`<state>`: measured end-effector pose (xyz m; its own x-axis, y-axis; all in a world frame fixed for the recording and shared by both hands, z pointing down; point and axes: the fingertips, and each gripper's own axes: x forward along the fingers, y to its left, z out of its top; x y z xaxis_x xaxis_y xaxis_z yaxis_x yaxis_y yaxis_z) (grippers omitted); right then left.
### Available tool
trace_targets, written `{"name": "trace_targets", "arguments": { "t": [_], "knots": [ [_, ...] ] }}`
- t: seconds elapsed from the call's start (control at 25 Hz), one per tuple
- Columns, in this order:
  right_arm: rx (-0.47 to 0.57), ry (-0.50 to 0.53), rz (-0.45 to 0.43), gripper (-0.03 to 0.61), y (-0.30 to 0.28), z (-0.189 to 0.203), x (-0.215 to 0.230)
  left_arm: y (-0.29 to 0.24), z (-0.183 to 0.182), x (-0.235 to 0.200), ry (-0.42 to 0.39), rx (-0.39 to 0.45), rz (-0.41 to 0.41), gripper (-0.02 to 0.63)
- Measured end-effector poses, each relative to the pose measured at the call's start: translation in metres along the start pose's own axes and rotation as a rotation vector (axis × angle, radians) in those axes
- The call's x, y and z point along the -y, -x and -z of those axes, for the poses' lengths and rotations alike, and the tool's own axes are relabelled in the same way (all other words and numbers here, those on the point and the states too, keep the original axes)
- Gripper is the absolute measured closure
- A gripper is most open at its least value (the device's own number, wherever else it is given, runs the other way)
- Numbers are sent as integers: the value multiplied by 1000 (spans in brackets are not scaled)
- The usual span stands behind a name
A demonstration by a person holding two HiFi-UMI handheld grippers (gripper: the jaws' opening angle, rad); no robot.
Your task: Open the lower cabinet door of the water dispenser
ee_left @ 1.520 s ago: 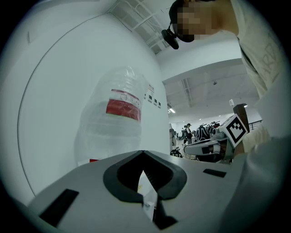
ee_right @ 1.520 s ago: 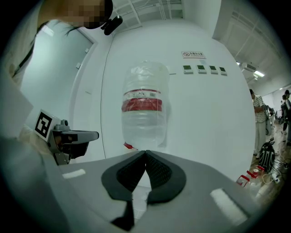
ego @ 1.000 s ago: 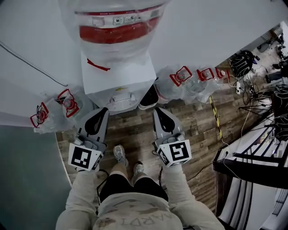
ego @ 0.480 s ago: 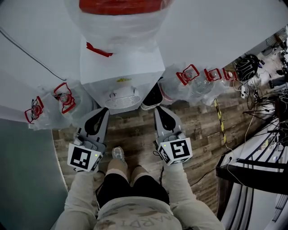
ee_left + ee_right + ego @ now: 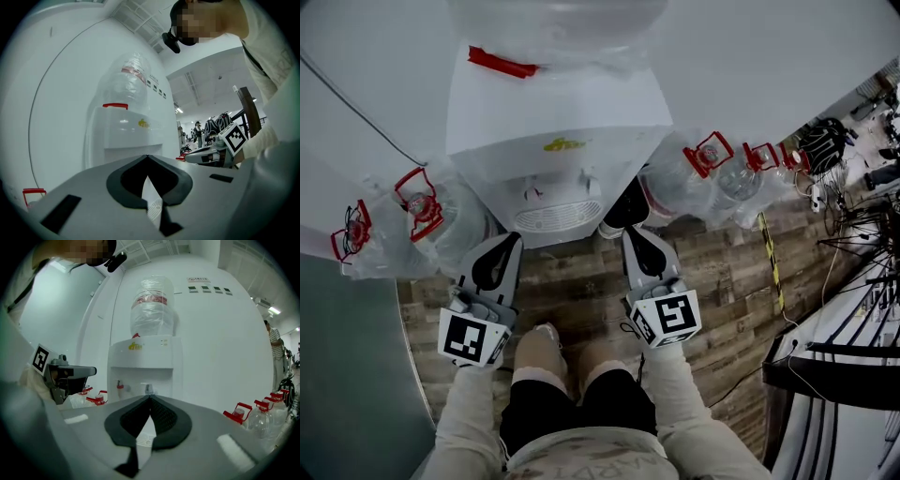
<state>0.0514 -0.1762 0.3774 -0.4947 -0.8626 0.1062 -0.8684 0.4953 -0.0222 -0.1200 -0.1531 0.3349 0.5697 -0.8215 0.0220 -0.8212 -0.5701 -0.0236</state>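
The white water dispenser (image 5: 553,141) stands against the wall, with a clear bottle on top and its drip grille (image 5: 558,216) facing me. Its lower cabinet door is hidden under the body in the head view and behind the jaws in both gripper views. My left gripper (image 5: 508,239) hovers just left of the grille, jaws together and empty. My right gripper (image 5: 630,232) is level with it on the right, also shut and empty. The left gripper view shows closed tips (image 5: 147,156) before the dispenser (image 5: 126,136). In the right gripper view the tips (image 5: 150,397) meet below the taps (image 5: 147,388).
Clear water bottles with red handles lie on the floor left (image 5: 422,211) and right (image 5: 703,164) of the dispenser. A dark shoe-like object (image 5: 628,202) sits at its right foot. Cables and stands (image 5: 853,187) crowd the far right. My knees (image 5: 548,352) are below the grippers.
Both grippers and the head camera have sunk together. The dispenser top now looms larger and nearer, and the bottle's red band has slid out of the top of the head view.
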Motion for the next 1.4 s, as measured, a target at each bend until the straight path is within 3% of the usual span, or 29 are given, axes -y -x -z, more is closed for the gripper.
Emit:
{"name": "trace_targets", "arguments": {
  "t": [0.52,0.8,1.2,1.4],
  "knots": [
    [2,37,-6,569,-31,163,19,-5,159,-7,-54,15,-9,612],
    [15,41,-16,569,-41,236,26,-1,232,-3,-26,14,-45,612],
    [26,-34,-27,568,-56,289,45,7,257,10,-92,36,-22,612],
    [-23,-37,-68,491,-85,310,53,7,253,8,-111,53,-18,612]
  ]
}}
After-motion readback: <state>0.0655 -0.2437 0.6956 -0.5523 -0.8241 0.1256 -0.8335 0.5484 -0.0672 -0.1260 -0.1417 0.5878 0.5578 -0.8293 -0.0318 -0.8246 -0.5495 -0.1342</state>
